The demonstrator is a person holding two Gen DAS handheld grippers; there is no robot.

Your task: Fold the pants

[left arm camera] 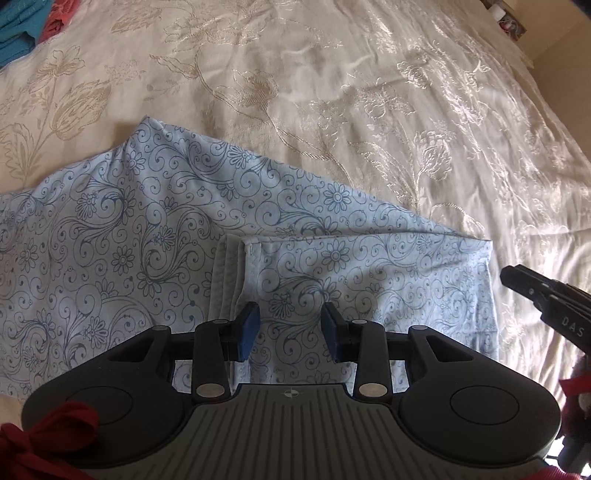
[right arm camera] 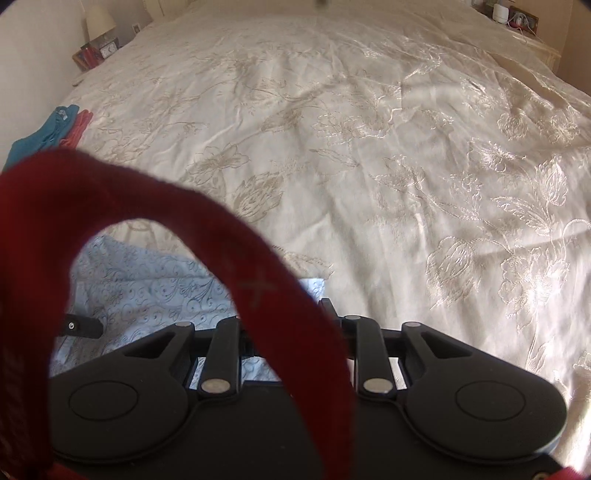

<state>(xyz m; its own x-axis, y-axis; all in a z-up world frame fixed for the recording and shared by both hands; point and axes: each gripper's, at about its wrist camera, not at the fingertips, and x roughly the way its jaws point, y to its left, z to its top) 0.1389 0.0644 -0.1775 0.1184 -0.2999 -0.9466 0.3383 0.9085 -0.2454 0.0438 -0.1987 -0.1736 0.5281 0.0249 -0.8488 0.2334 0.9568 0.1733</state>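
Pale-blue pants [left arm camera: 155, 236] with a dark scroll-and-flower print lie flat on the bed [left arm camera: 369, 92], filling the lower left and centre of the left wrist view. One leg end is folded back over the rest; its hem [left arm camera: 236, 258] sits at centre frame and the fold edge runs along the right side, close to the bed's bare cover.

The left gripper [left arm camera: 290, 330] hangs over the folded part near the hem, its jaws apart with blue pads [left arm camera: 249, 328] either side of a strip of cloth; the pads do not press on it, so the jaws stand released. The right gripper [left arm camera: 546, 299] shows at the right edge of that view, just off the fold edge; from this side I cannot tell how its jaws stand.

In the right wrist view a red strap [right arm camera: 258, 280] loops across the lens and hides the fingertips, so the state of those jaws cannot be told there either. Through the loop the pants show at lower left.

Teal cloth [left arm camera: 18, 26] and coral cloth [left arm camera: 55, 18] lie at the upper left corner, well apart from the pants. A lamp [right arm camera: 99, 18] stands beyond the bed at upper left in the right wrist view. Cream embroidered cover lies bare across the upper and right parts of both views.
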